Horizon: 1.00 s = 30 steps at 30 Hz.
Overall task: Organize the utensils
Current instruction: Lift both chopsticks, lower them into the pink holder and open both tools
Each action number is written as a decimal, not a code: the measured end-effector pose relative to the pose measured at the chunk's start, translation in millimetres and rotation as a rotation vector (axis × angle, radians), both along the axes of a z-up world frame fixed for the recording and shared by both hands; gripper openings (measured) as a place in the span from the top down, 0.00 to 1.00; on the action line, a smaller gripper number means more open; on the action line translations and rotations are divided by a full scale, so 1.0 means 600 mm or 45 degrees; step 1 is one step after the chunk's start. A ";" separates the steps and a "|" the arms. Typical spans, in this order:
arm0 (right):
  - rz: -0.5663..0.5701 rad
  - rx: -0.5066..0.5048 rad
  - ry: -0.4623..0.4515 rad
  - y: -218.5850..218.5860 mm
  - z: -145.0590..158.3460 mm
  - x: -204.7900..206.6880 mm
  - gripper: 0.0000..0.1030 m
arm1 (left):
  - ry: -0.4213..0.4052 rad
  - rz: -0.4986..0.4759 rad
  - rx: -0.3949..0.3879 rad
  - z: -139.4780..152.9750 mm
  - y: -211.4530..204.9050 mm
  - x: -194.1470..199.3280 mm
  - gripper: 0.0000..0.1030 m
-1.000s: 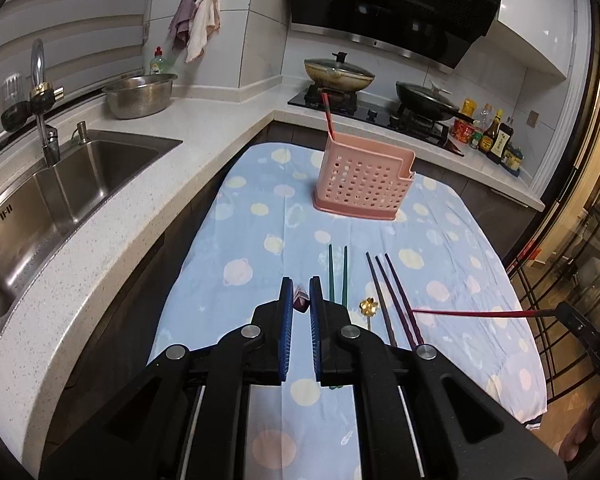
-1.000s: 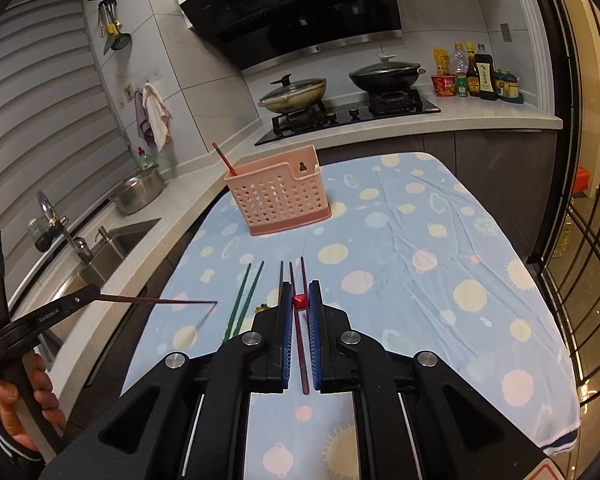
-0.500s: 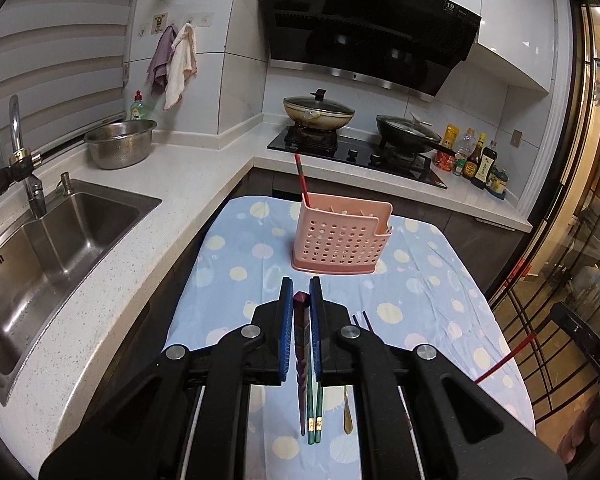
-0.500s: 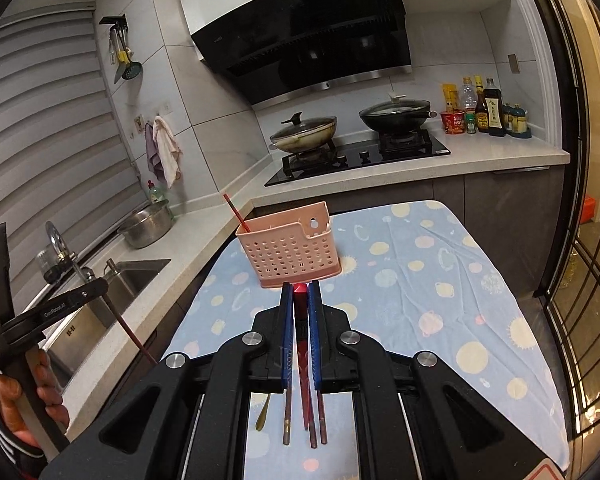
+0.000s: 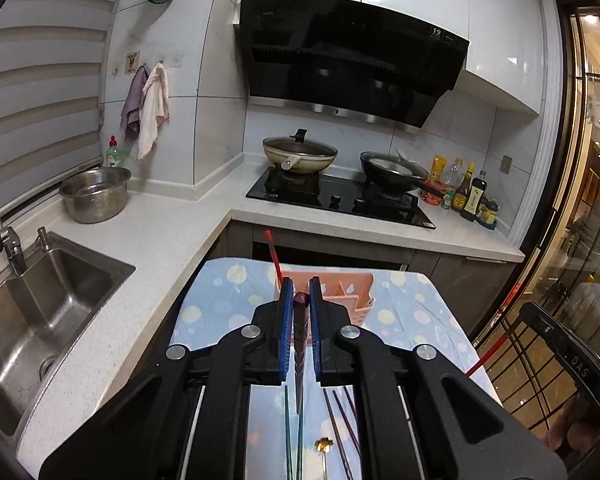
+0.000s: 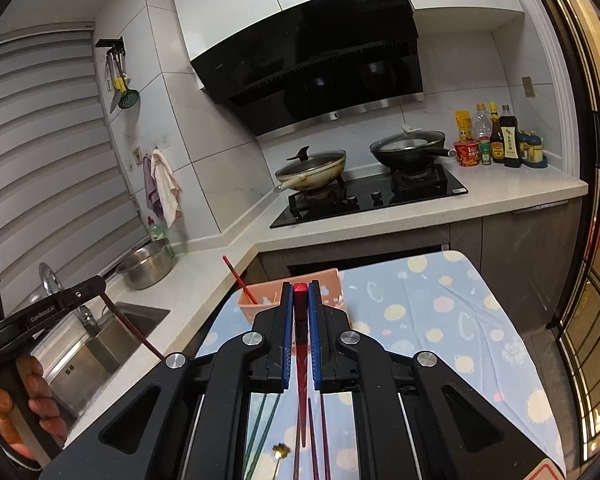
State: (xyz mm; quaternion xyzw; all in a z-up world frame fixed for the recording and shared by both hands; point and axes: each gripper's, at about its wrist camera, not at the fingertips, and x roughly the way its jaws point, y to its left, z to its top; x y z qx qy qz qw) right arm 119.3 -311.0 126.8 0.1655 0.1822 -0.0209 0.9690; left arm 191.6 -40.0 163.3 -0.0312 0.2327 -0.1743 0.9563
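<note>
My left gripper [image 5: 299,294] is shut on a dark purple chopstick [image 5: 299,344] that hangs down between the jaws. My right gripper [image 6: 299,292] is shut on a red chopstick [image 6: 301,360], also hanging tip down. Both are raised above the table, short of the pink perforated utensil basket [image 5: 344,294], which also shows in the right wrist view [image 6: 260,300]. One red chopstick [image 5: 273,254] stands in the basket's left end. On the polka-dot cloth below lie green chopsticks [image 5: 293,436], dark purple chopsticks [image 5: 340,420] and a gold spoon [image 5: 324,446].
The blue polka-dot table [image 6: 440,320] meets a white counter [image 5: 156,236] with a sink [image 5: 40,300] on the left. A steel bowl [image 5: 96,194] sits by the sink. A hob with two pans [image 6: 360,192] is behind the basket. Sauce bottles [image 6: 496,140] stand at right.
Both grippers have lifted their chopsticks off the cloth and swung them from level to hanging tip down. Both have risen and moved toward the basket.
</note>
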 end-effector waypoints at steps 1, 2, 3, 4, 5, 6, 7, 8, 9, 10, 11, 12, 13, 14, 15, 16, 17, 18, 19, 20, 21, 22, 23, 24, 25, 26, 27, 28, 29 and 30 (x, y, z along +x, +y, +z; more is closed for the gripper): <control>0.001 0.003 -0.013 -0.003 0.007 0.013 0.93 | -0.013 -0.003 -0.006 0.009 -0.005 0.010 0.92; 0.000 0.006 -0.029 -0.005 0.016 0.029 0.93 | -0.029 -0.003 -0.007 0.019 -0.010 0.023 0.92; -0.005 0.003 -0.044 -0.007 0.025 0.045 0.93 | -0.044 -0.003 -0.007 0.028 -0.016 0.034 0.92; -0.009 -0.001 -0.060 -0.009 0.035 0.061 0.93 | -0.060 -0.001 -0.010 0.037 -0.021 0.046 0.92; -0.014 -0.007 -0.076 -0.010 0.043 0.076 0.93 | -0.074 0.003 -0.012 0.046 -0.027 0.060 0.92; -0.019 -0.010 -0.090 -0.009 0.052 0.092 0.93 | -0.083 0.005 -0.016 0.053 -0.031 0.074 0.92; -0.023 -0.008 -0.103 -0.010 0.058 0.109 0.93 | -0.091 0.006 -0.023 0.060 -0.036 0.088 0.92; -0.026 -0.001 -0.115 -0.013 0.064 0.127 0.93 | -0.104 0.010 -0.033 0.068 -0.040 0.104 0.92; -0.030 0.008 -0.125 -0.015 0.069 0.145 0.93 | -0.113 0.012 -0.039 0.074 -0.045 0.117 0.92; -0.034 0.018 -0.138 -0.017 0.071 0.163 0.93 | -0.121 0.014 -0.044 0.081 -0.049 0.130 0.92; -0.037 0.030 -0.148 -0.021 0.073 0.179 0.93 | -0.131 0.016 -0.052 0.088 -0.053 0.144 0.93; -0.040 0.044 -0.156 -0.023 0.073 0.197 0.93 | -0.142 0.016 -0.059 0.094 -0.057 0.156 0.93; -0.042 0.054 -0.161 -0.025 0.073 0.213 0.93 | -0.156 0.016 -0.065 0.101 -0.061 0.168 0.93; -0.042 0.063 -0.165 -0.027 0.072 0.231 0.93 | -0.172 0.019 -0.066 0.106 -0.066 0.181 0.93; -0.043 0.067 -0.167 -0.025 0.070 0.245 0.93 | -0.183 0.022 -0.063 0.109 -0.071 0.191 0.93; -0.040 0.069 -0.167 -0.025 0.066 0.262 0.93 | -0.193 0.023 -0.061 0.109 -0.076 0.204 0.93; -0.038 0.067 -0.161 -0.023 0.062 0.277 0.93 | -0.194 0.027 -0.060 0.109 -0.080 0.215 0.93; -0.037 0.061 -0.151 -0.022 0.058 0.292 0.93 | -0.189 0.027 -0.058 0.106 -0.085 0.228 0.93; -0.036 0.056 -0.138 -0.021 0.050 0.307 0.93 | -0.179 0.027 -0.057 0.099 -0.088 0.240 0.93; -0.035 0.054 -0.124 -0.021 0.041 0.319 0.93 | -0.167 0.028 -0.056 0.093 -0.090 0.252 0.93; -0.033 0.055 -0.107 -0.021 0.032 0.331 0.93 | -0.154 0.028 -0.053 0.084 -0.092 0.262 0.93; -0.030 0.055 -0.087 -0.022 0.022 0.342 0.93 | -0.141 0.028 -0.049 0.074 -0.093 0.270 0.93; -0.030 0.054 -0.069 -0.022 0.012 0.351 0.93 | -0.125 0.027 -0.043 0.063 -0.094 0.278 0.93; -0.029 0.051 -0.048 -0.023 0.002 0.359 0.93 | -0.109 0.026 -0.039 0.052 -0.093 0.284 0.93; -0.027 0.048 -0.028 -0.023 -0.009 0.366 0.93 | -0.094 0.026 -0.034 0.042 -0.094 0.290 0.93; -0.024 0.047 -0.010 -0.021 -0.019 0.372 0.93 | -0.076 0.028 -0.029 0.029 -0.094 0.295 0.93; -0.021 0.045 0.008 -0.020 -0.029 0.377 0.93 | -0.059 0.028 -0.027 0.018 -0.093 0.299 0.93; -0.017 0.042 0.024 -0.019 -0.037 0.379 0.93 | -0.040 0.028 -0.024 0.007 -0.093 0.302 0.93; -0.017 0.037 0.040 -0.017 -0.045 0.382 0.93 | -0.024 0.029 -0.020 -0.002 -0.093 0.305 0.93; -0.016 0.033 0.055 -0.017 -0.053 0.383 0.93 | -0.009 0.031 -0.015 -0.011 -0.093 0.307 0.93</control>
